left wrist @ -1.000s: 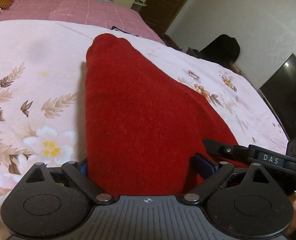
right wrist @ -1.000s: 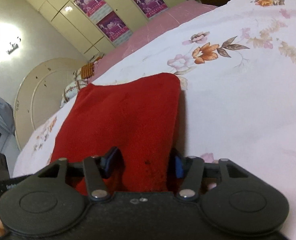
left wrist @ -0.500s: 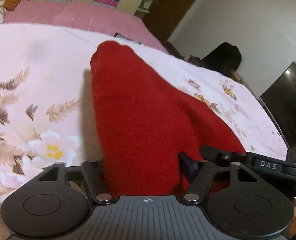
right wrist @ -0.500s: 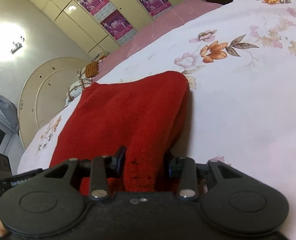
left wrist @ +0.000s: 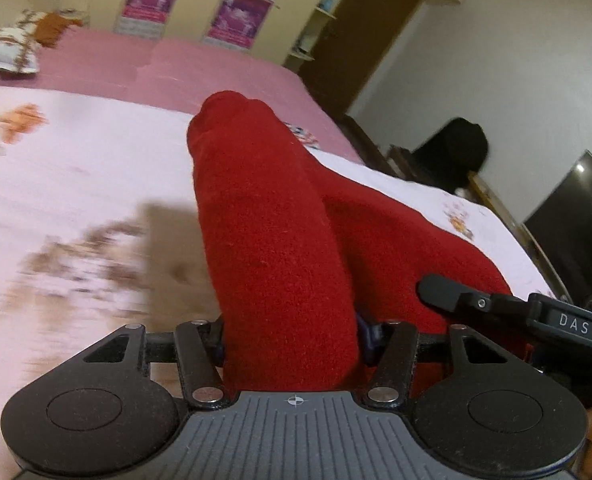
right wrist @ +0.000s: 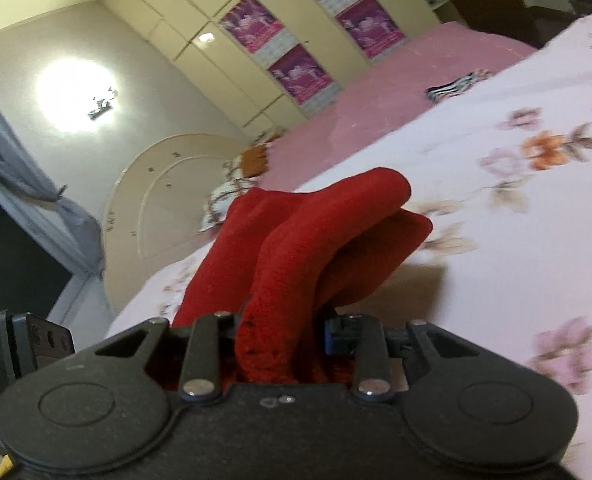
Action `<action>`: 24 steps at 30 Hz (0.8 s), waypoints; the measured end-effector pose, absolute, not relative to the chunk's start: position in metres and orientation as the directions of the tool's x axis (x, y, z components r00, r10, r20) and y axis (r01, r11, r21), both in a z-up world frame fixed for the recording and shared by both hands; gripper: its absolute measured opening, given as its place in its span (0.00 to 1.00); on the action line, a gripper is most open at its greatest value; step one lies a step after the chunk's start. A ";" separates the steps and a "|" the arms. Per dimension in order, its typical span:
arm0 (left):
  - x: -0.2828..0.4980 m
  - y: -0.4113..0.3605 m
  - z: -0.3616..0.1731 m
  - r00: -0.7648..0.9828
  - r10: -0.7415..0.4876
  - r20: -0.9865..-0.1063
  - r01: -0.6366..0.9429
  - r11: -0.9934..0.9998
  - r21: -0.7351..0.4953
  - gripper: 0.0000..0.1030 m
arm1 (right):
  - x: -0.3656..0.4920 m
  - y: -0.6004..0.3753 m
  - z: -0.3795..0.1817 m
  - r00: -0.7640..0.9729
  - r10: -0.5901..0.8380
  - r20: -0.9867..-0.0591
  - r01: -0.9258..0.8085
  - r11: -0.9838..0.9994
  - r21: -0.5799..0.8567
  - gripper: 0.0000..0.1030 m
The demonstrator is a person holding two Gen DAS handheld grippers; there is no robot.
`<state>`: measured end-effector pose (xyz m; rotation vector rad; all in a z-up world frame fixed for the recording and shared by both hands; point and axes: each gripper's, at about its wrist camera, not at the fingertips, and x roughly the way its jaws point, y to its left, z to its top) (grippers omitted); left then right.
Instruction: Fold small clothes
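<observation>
A red fleece garment (left wrist: 264,208) lies on the floral pink bedsheet (left wrist: 76,184), with its near edge lifted off the sheet. My left gripper (left wrist: 292,332) is shut on that edge, and the cloth bunches into a thick ridge between the pads. In the right wrist view the same garment (right wrist: 335,216) hangs in two folds, and my right gripper (right wrist: 284,328) is shut on its near edge. One of the right gripper's black fingers (left wrist: 455,296) shows at the lower right of the left wrist view, close beside the cloth.
Behind the sheet (right wrist: 515,240) is a plain pink bedspread (left wrist: 216,68) with a pillow (left wrist: 8,52). A small striped item (right wrist: 455,86) lies on the bed's far part. A wardrobe with posters (right wrist: 296,68), a round headboard (right wrist: 156,200) and a dark screen (left wrist: 575,216) surround the bed.
Both grippers closed on the garment's near edge and rose with it. The flat cloth has gathered into raised folds, and its front part has left the sheet.
</observation>
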<state>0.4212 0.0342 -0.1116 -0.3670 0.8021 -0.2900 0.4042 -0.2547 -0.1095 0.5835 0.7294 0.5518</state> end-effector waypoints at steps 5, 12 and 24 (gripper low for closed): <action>0.402 0.102 -0.104 0.692 -0.305 -0.654 0.048 0.924 -0.380 0.54 | 0.407 -0.189 -0.115 0.573 0.700 -0.426 -0.293 0.661 0.691 0.28; 0.395 0.191 -0.118 0.709 -0.226 -0.669 -0.029 0.938 -0.347 0.54 | 0.411 -0.096 -0.126 0.542 0.723 -0.429 -0.325 0.651 0.686 0.28; 0.429 0.275 -0.183 0.703 -0.139 -0.697 -0.120 0.943 -0.310 0.83 | 0.443 -0.027 -0.166 0.556 0.593 -0.583 -0.275 0.793 0.544 0.35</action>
